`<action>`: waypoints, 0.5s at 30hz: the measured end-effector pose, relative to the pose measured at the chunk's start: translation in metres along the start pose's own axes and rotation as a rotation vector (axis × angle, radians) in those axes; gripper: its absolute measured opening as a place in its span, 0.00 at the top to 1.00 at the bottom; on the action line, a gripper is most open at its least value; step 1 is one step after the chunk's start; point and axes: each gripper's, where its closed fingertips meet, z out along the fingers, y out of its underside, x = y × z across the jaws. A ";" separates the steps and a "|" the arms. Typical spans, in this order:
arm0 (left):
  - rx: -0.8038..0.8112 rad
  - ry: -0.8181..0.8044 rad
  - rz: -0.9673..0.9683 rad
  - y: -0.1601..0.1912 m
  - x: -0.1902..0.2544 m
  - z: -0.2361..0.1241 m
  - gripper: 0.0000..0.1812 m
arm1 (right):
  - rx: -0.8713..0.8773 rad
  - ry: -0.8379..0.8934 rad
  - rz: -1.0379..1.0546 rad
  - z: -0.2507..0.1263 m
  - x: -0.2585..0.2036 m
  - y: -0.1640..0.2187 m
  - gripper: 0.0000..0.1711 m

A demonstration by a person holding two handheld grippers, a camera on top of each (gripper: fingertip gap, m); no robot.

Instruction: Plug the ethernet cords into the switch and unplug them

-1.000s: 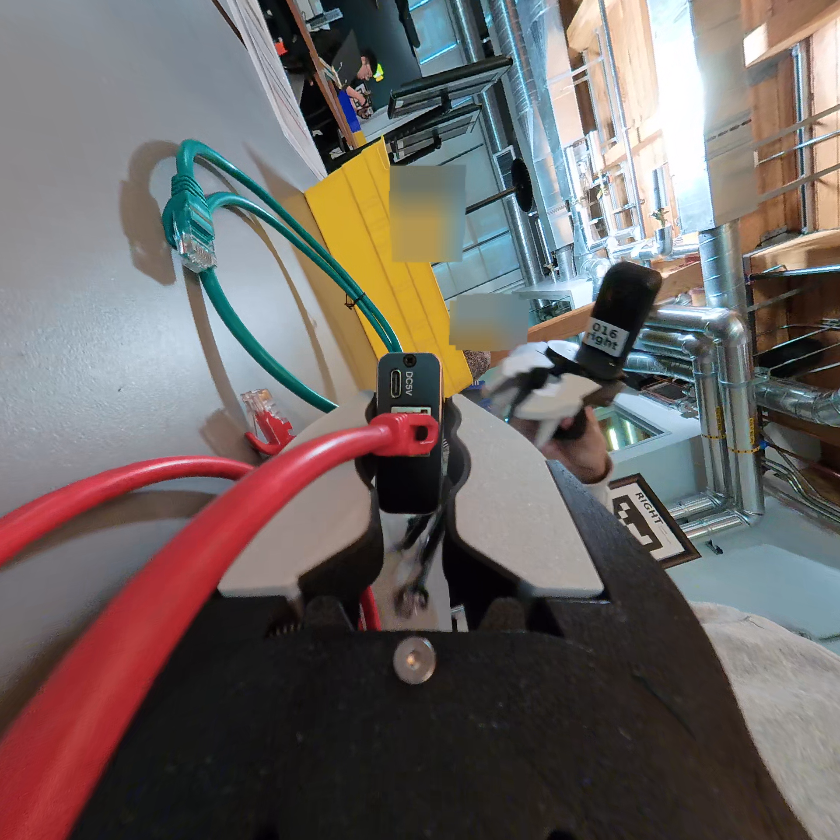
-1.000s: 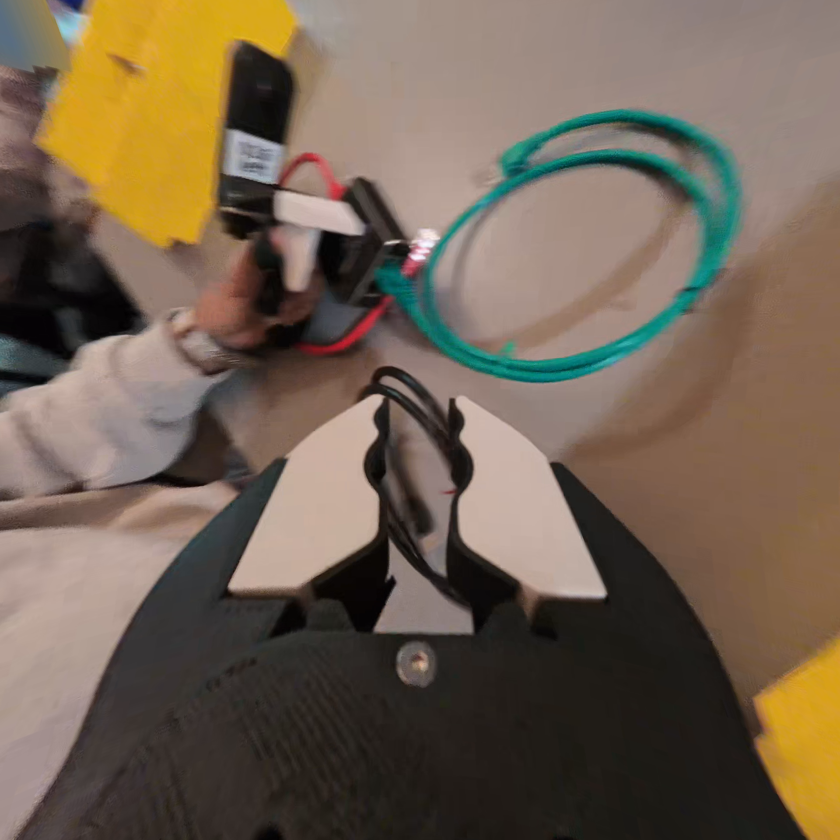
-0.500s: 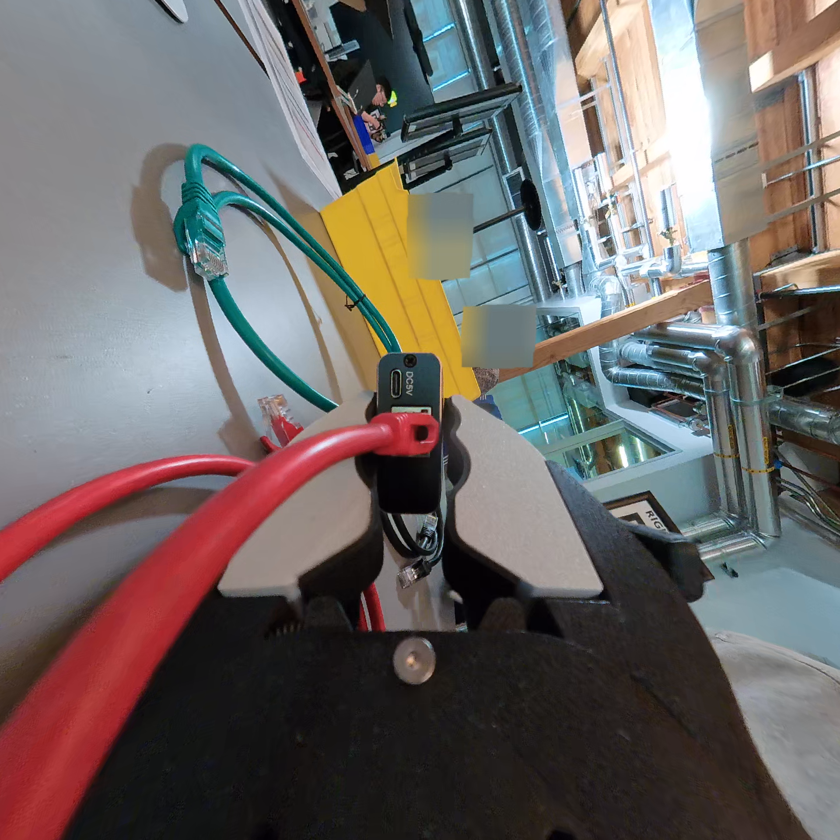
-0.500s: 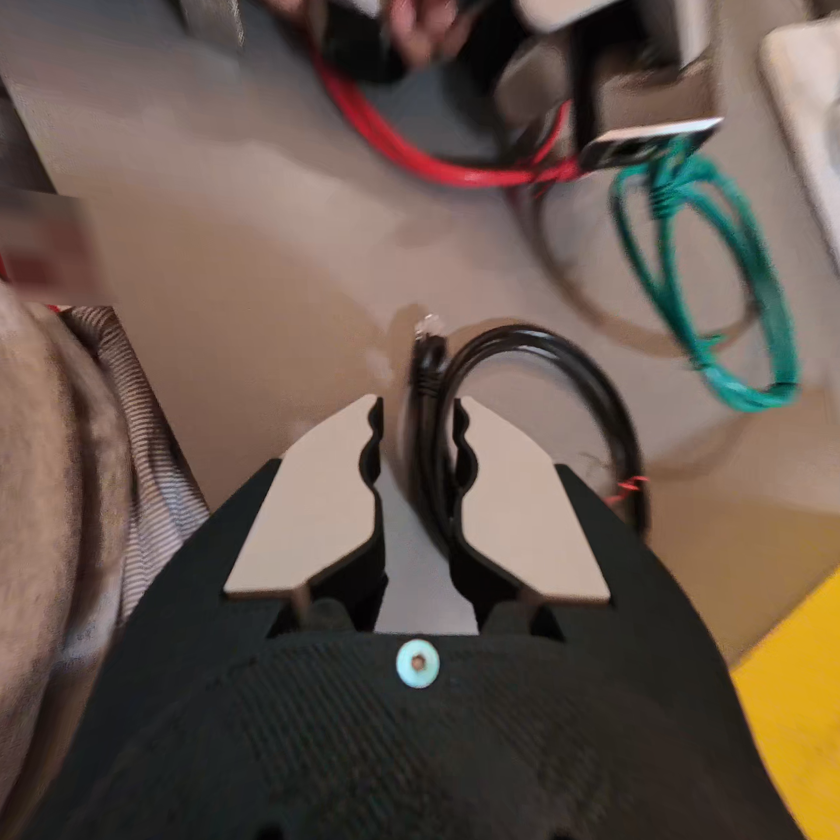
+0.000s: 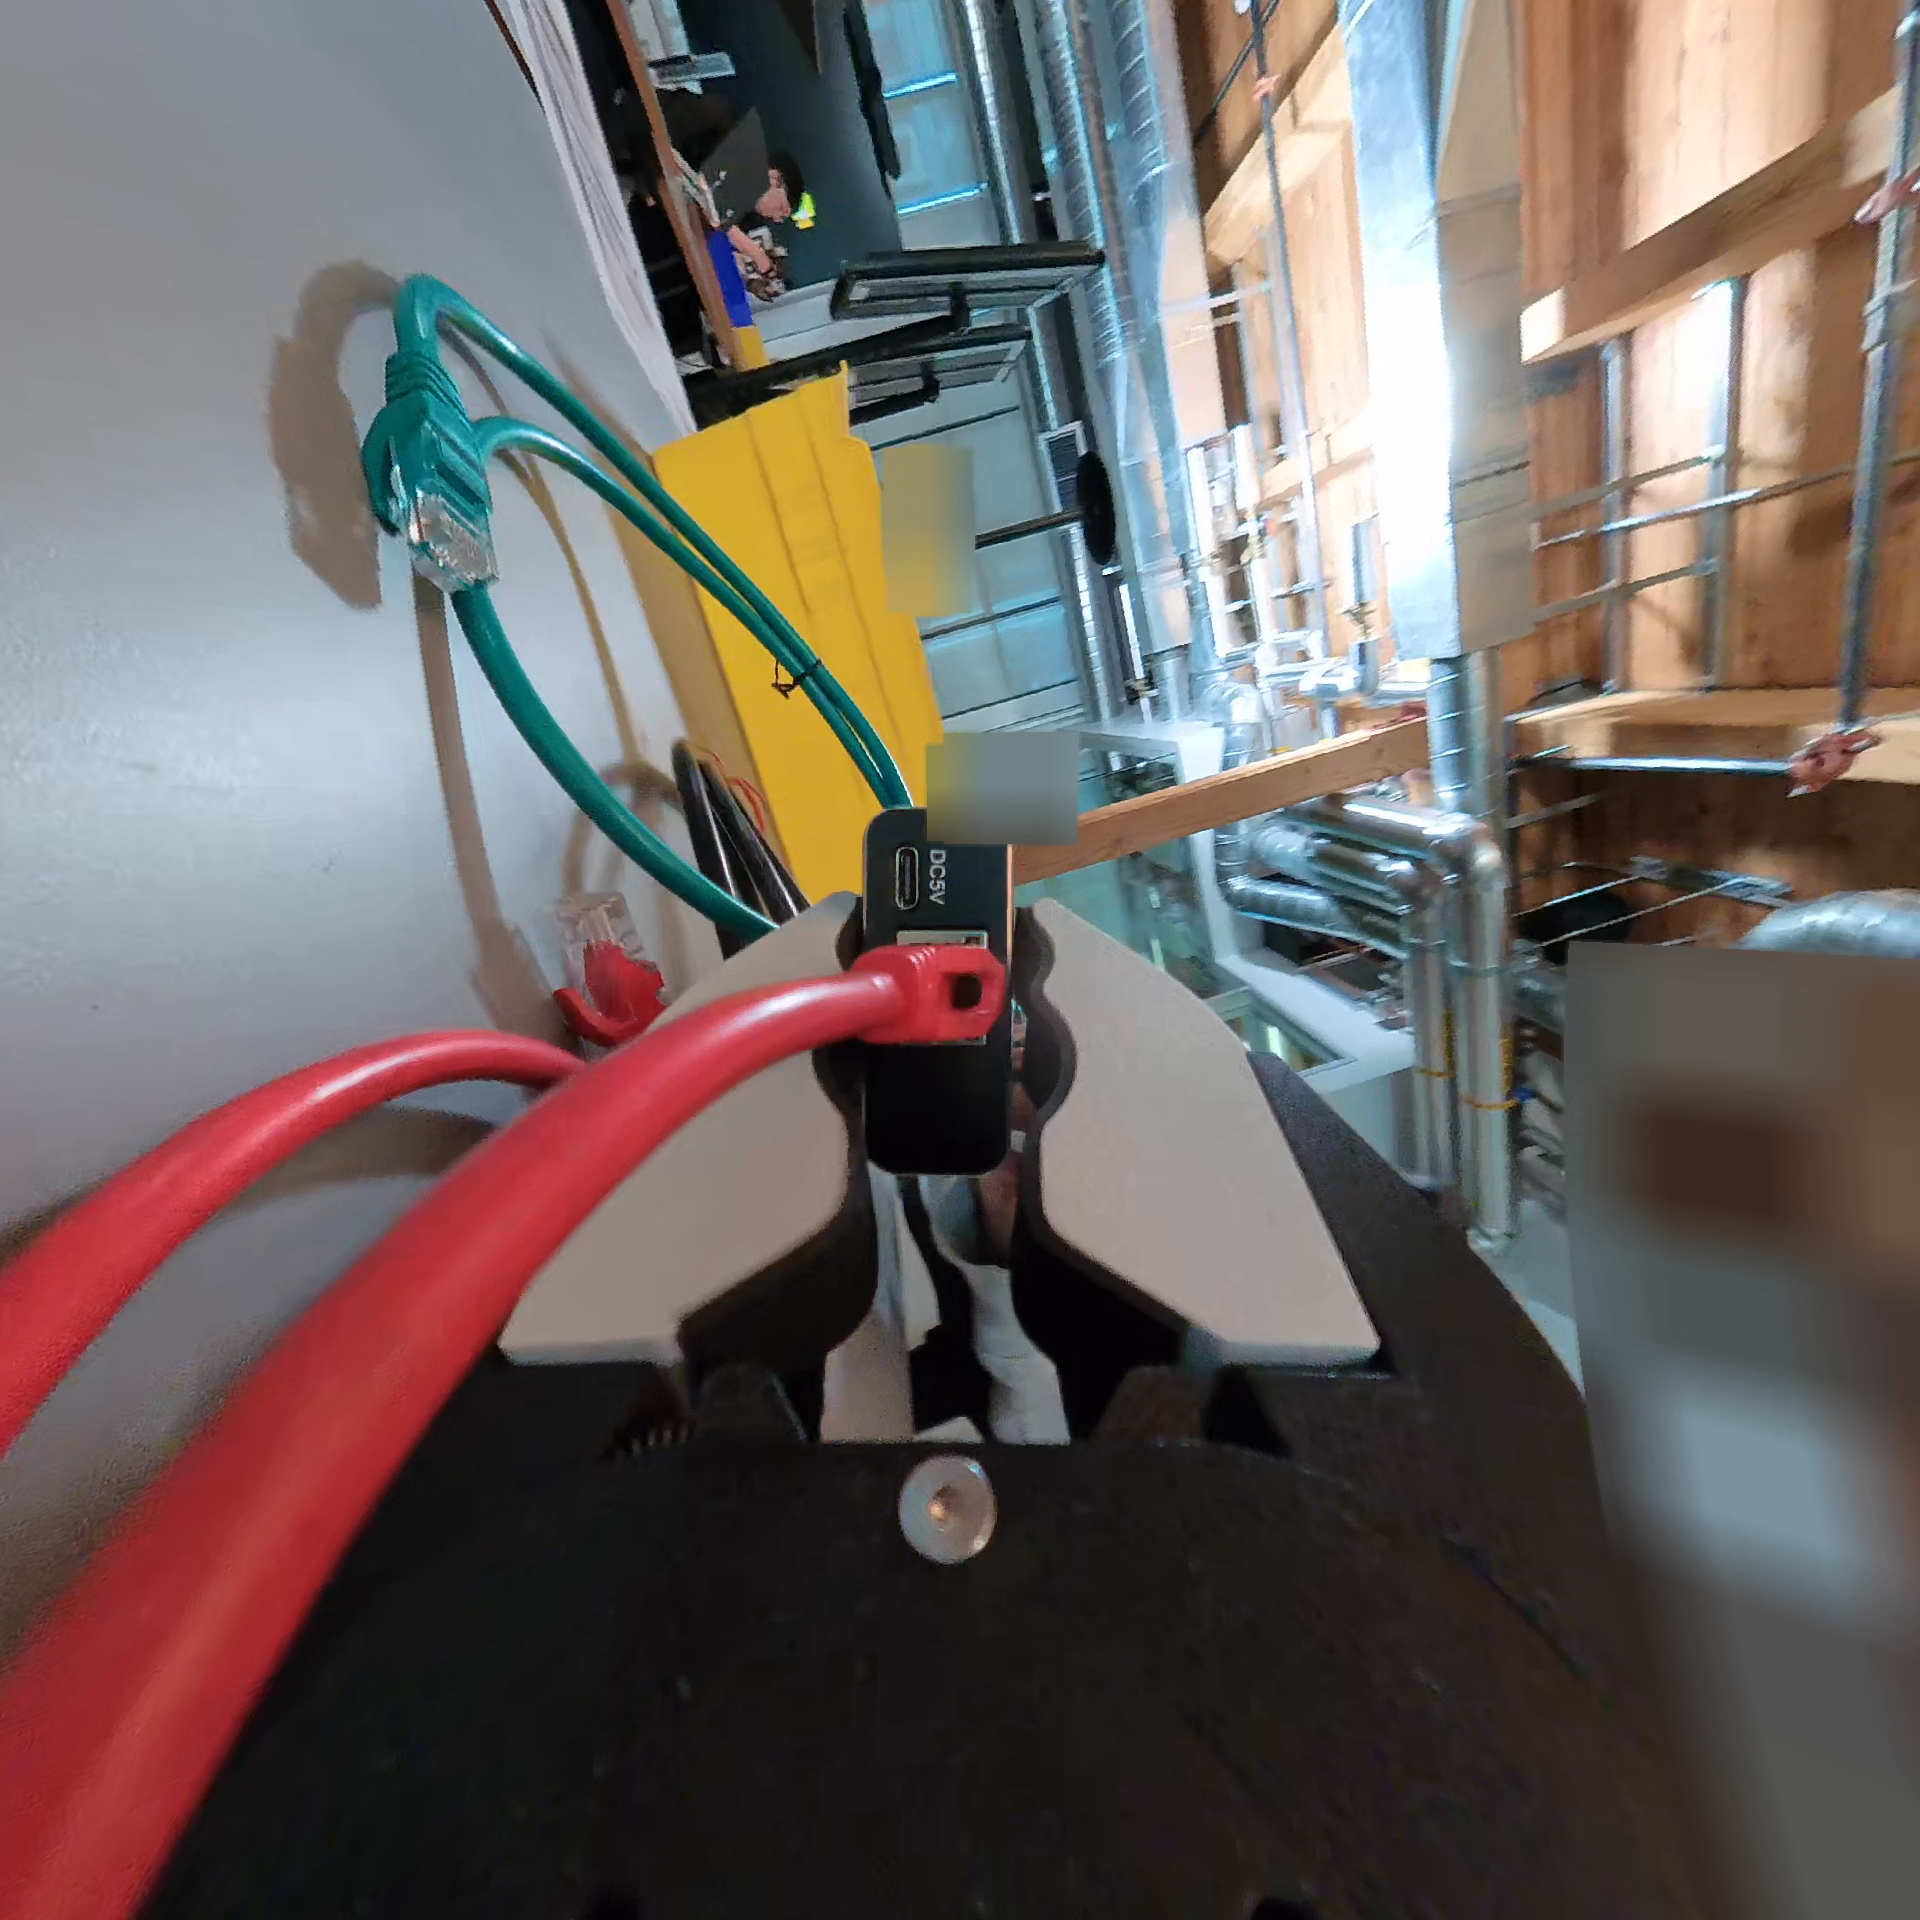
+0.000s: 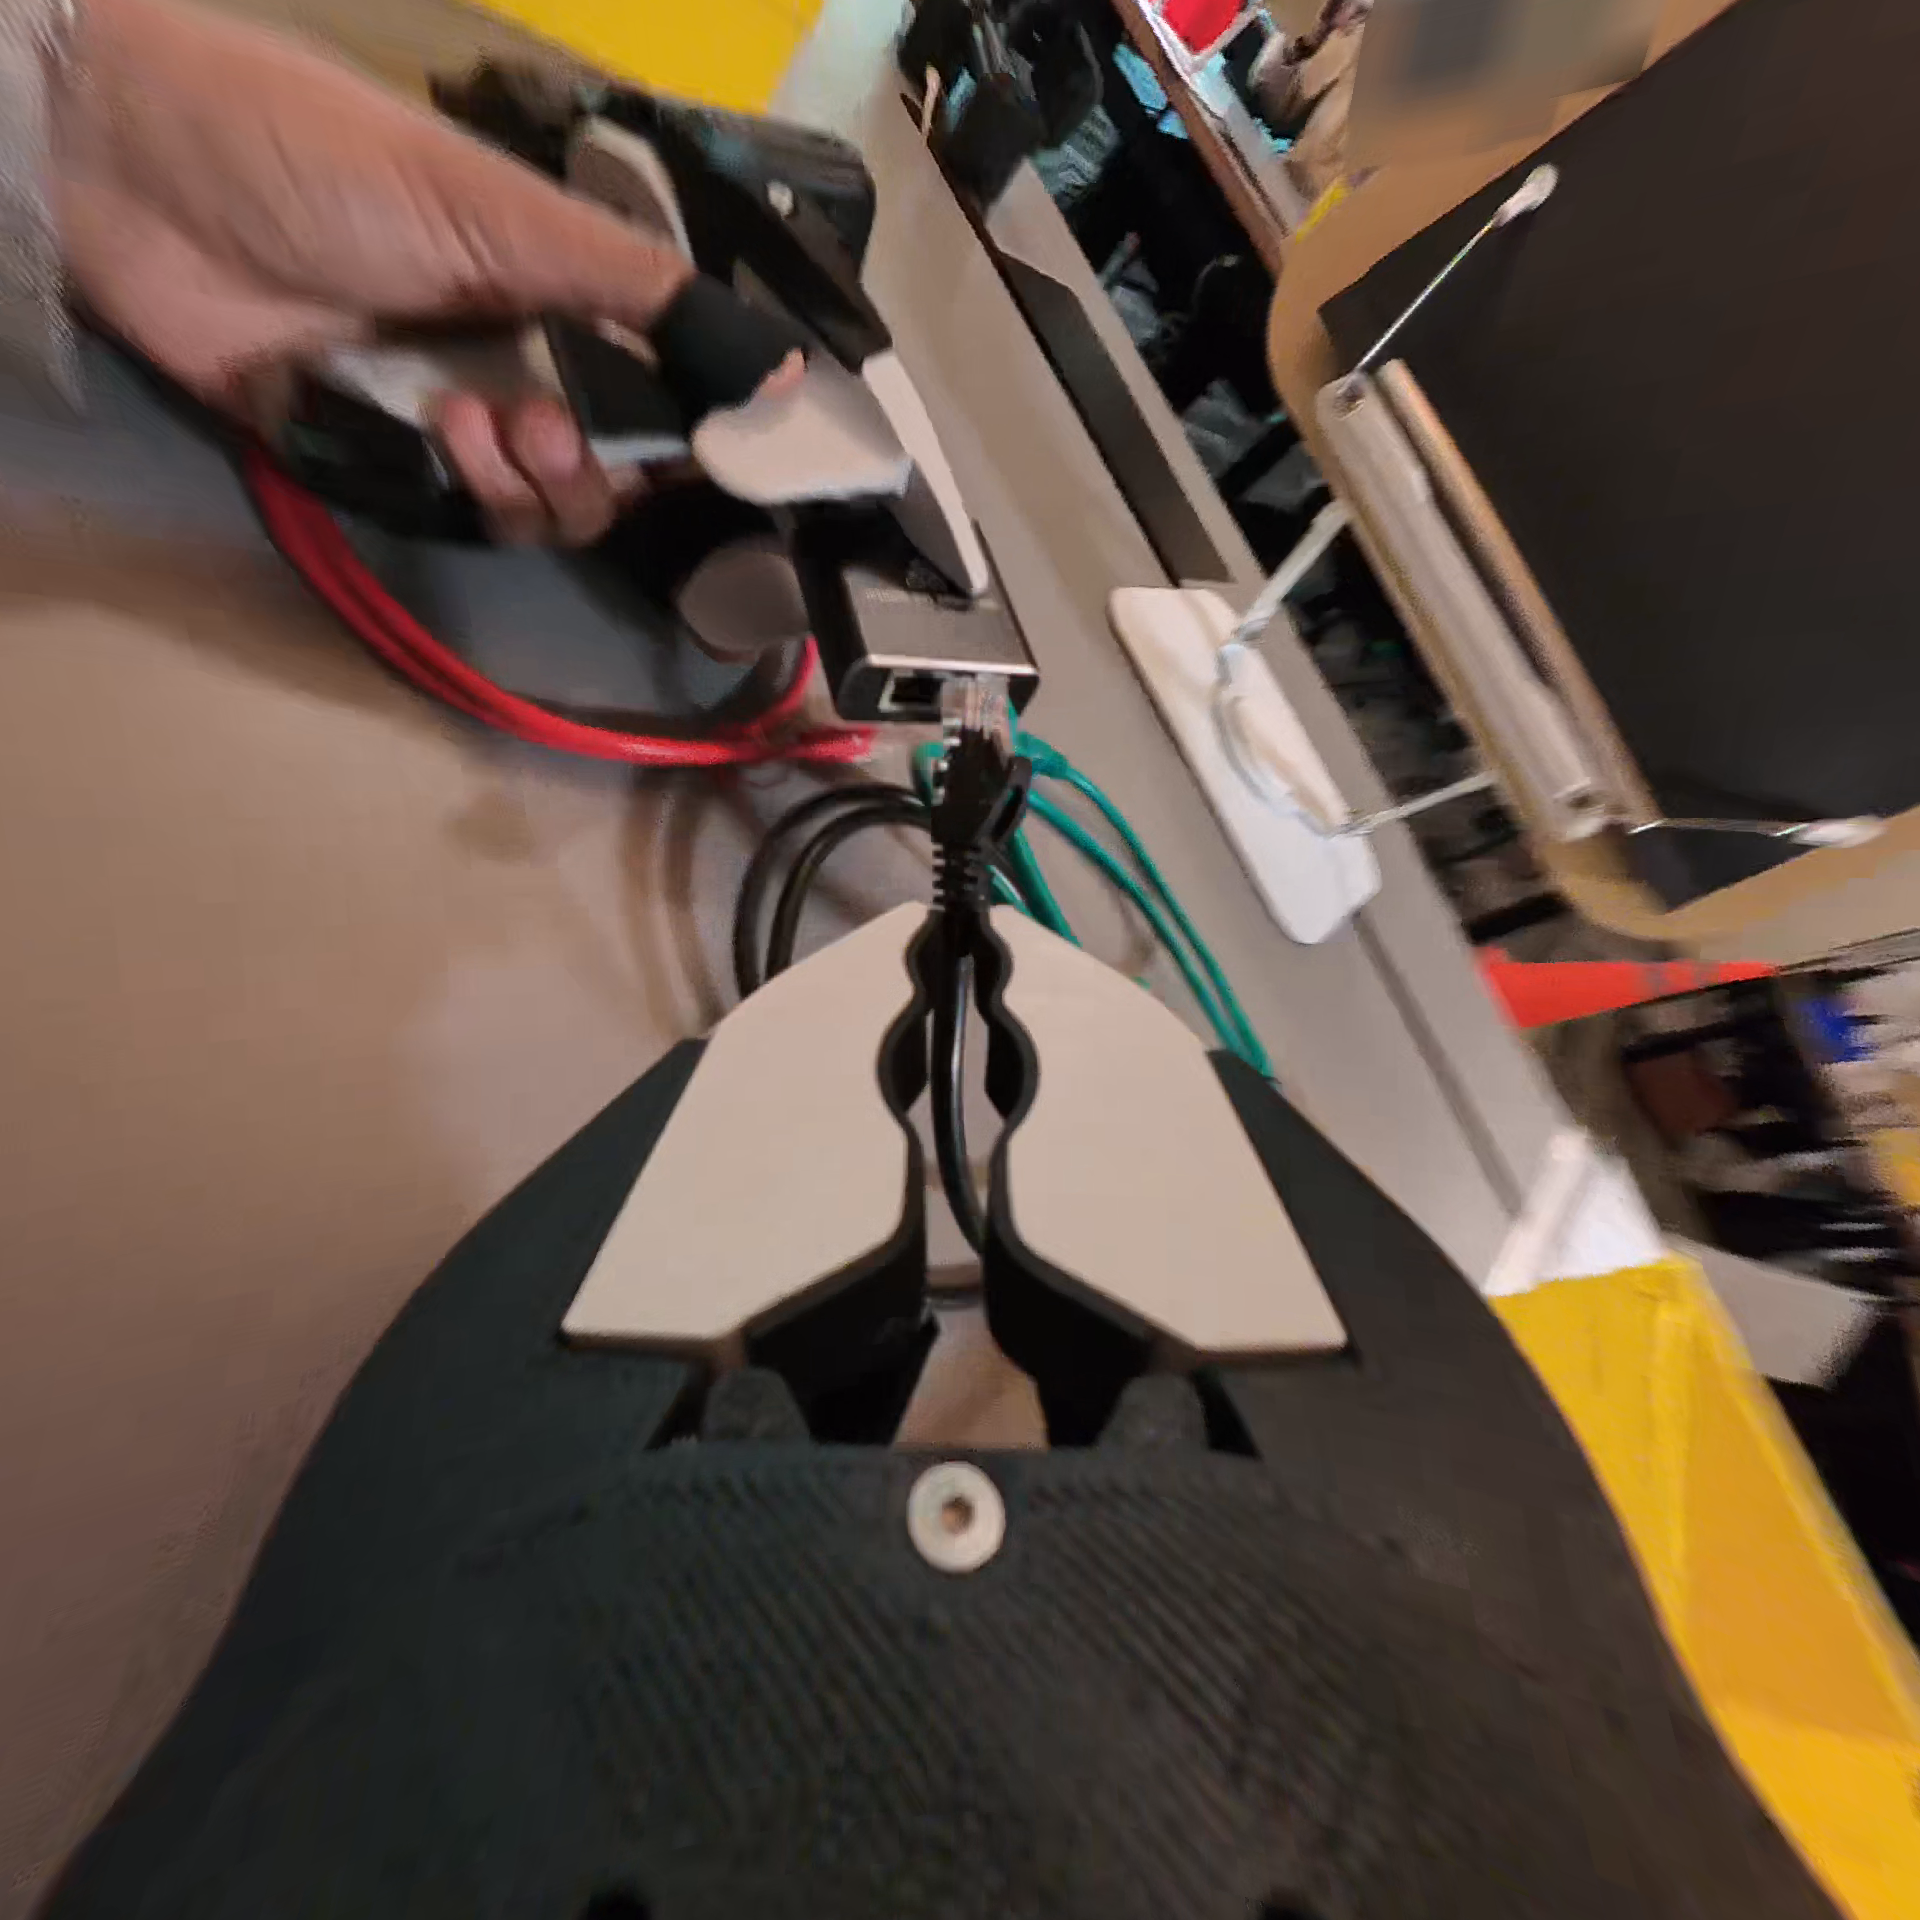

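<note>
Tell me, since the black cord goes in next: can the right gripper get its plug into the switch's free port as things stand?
Probably yes. The right gripper pinches the black cord, its plug tip at the switch face beside an empty port; nothing lies between. The left gripper holds the switch.

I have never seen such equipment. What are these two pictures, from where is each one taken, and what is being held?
A person holds one hand-operated two-finger gripper in each hand; each carries a camera looking along its fingers. The left wrist view shows the left gripper shut on a small black network switch, with a red ethernet cord plugged into it. A coiled green ethernet cord lies unplugged on the grey table. The right wrist view shows the right gripper shut on a black ethernet cord, its clear plug at a port of the switch; whether it is seated, blur hides. The person's hand appears there too.
</note>
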 end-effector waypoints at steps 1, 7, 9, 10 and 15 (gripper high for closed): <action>-0.002 0.017 -0.026 0.000 0.001 -0.001 0.86 | -0.024 0.046 -0.105 0.002 0.001 0.001 0.97; -0.072 -0.037 0.017 0.011 -0.003 0.006 0.87 | -0.195 0.136 -0.471 0.023 -0.011 0.013 0.97; -0.085 -0.083 0.081 0.015 -0.006 0.008 0.87 | -0.257 0.153 -0.482 0.026 -0.008 0.021 0.97; -0.082 -0.100 0.111 0.015 -0.006 0.009 0.87 | -0.275 0.159 -0.482 0.027 -0.006 0.023 0.97; -0.011 -0.082 0.126 0.010 -0.001 0.004 0.87 | -0.343 0.195 -0.523 0.038 -0.003 0.026 0.97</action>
